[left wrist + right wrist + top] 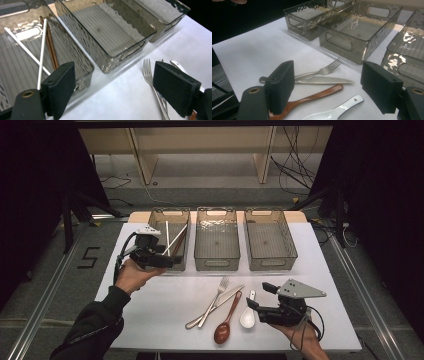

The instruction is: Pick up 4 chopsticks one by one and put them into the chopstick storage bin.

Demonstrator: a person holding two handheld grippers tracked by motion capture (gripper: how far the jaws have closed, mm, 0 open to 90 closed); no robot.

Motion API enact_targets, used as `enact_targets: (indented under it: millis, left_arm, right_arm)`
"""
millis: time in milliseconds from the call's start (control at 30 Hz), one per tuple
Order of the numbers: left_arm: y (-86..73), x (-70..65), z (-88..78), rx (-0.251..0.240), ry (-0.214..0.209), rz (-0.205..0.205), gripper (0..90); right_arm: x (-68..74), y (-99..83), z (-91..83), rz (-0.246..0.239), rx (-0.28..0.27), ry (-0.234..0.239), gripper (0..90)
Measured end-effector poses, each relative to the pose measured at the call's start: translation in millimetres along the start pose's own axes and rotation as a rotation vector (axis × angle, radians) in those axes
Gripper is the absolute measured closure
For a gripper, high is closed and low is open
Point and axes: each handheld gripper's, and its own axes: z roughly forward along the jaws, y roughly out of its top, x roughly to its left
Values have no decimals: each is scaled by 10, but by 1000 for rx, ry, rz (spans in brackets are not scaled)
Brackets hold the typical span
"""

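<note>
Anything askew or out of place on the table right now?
Only small things: in the left bin the white chopsticks lie crossed, not parallel like the brown pair. The fork and knife overlap on the table.

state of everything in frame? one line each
left gripper: open, empty, by the left bin
right gripper: open, empty, near the white spoon
left bin: holds chopsticks
middle bin: empty
right bin: empty
fork: lying on table, crossing knife
wooden spoon: on table
white spoon: on table
</note>
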Motion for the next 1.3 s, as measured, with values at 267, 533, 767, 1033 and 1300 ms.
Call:
enact_targets:
  millis: [267, 533, 767, 1033, 1300]
  left_arm:
    - [-241, -97, -33, -24, -30, 9, 173]
    - [-391, -176, -123, -76, -69, 18, 158]
    - [-475, -214, -227, -112, -79, 21, 156]
    - [-563, -244, -313, -137, -75, 16, 156]
    - [-678, -234, -278, -105, -53, 30, 156]
  right_arm:
    - [-8, -10, 25, 0, 17, -8, 282]
    - [-34, -28, 62, 11, 39, -11, 283]
    - [-96, -35, 83, 21, 49, -20, 288]
    - [-167, -46, 135, 24, 64, -28, 291]
    - [-200, -47, 160, 20, 82, -34, 297]
